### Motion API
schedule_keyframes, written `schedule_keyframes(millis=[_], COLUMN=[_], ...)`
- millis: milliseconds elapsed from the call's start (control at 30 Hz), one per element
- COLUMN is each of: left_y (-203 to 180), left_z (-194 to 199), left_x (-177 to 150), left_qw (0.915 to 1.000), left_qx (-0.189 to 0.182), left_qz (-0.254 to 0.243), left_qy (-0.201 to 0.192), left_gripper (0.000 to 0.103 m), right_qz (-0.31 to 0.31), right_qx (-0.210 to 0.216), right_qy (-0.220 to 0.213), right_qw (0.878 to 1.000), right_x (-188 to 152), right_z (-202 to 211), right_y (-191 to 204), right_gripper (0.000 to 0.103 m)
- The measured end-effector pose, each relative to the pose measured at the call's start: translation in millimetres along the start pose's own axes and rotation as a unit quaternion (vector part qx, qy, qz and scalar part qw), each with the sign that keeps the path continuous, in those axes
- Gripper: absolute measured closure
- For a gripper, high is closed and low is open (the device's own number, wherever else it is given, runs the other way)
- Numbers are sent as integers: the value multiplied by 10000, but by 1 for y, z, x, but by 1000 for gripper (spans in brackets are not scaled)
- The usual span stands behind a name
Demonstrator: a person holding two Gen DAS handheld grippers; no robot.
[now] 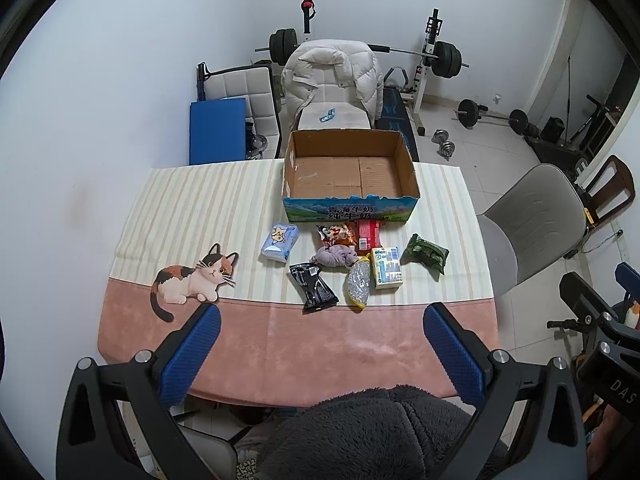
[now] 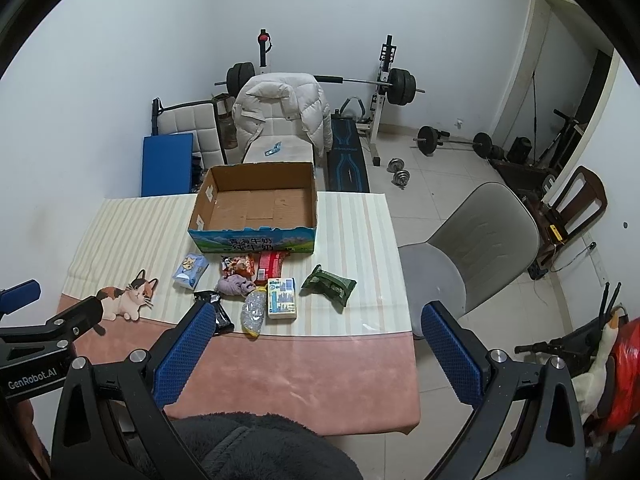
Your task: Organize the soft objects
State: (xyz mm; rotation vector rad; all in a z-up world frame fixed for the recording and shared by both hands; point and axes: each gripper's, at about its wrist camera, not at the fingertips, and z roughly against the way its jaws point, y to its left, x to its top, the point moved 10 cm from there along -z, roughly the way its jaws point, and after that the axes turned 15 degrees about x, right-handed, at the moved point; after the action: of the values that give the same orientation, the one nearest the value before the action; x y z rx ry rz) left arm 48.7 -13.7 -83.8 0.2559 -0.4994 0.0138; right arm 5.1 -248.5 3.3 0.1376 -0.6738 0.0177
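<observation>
Soft items lie in a loose cluster on the table (image 1: 360, 344), just in front of the box (image 1: 348, 204). Eight counted: blue tissue pack (image 1: 279, 241), purple cloth (image 1: 335, 257), black packet (image 1: 314, 286), clear beaded pouch (image 1: 359, 282), white-blue pack (image 1: 386, 267), green packet (image 1: 425, 253), and two snack bags, one orange (image 1: 337, 234), one red (image 1: 369, 232).

The snack bags overlap each other and sit tight against the box front; their lower edges are covered by the cloth and the white-blue pack. The pouch's yellow end is hard to read, possibly a bag lining. In the right wrist view the black packet (image 2: 220, 314) is partly hidden behind a blue finger.

One box, open-topped, nothing inside, printed front facing the cameras.

Left gripper (image 1: 320, 354): fingers wide apart, holding nothing, above the pink near edge of the table. Right gripper (image 2: 316, 356): fingers likewise spread, nothing between them, over the table's right near corner.

A dark fleece sleeve (image 1: 368, 428) fills the bottom of both views. One cat print (image 1: 196, 280) on the tablecloth, left of the cluster. One grey chair (image 1: 532, 232) right of the table, cut off below.
</observation>
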Motion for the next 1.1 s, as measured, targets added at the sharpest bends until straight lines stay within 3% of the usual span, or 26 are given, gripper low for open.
schedule_keyframes(millis=[1100], left_y=[-1], left_z=[2], left_x=[6], left_qw=[9999], left_qx=[-16], left_qz=[80], left_qy=[-61], left_gripper=[0], right_qz=[11], right_qx=[16], right_qy=[-33], right_qw=[10000], right_x=[3], right_z=[-4], right_y=[-4], right_gripper=[0])
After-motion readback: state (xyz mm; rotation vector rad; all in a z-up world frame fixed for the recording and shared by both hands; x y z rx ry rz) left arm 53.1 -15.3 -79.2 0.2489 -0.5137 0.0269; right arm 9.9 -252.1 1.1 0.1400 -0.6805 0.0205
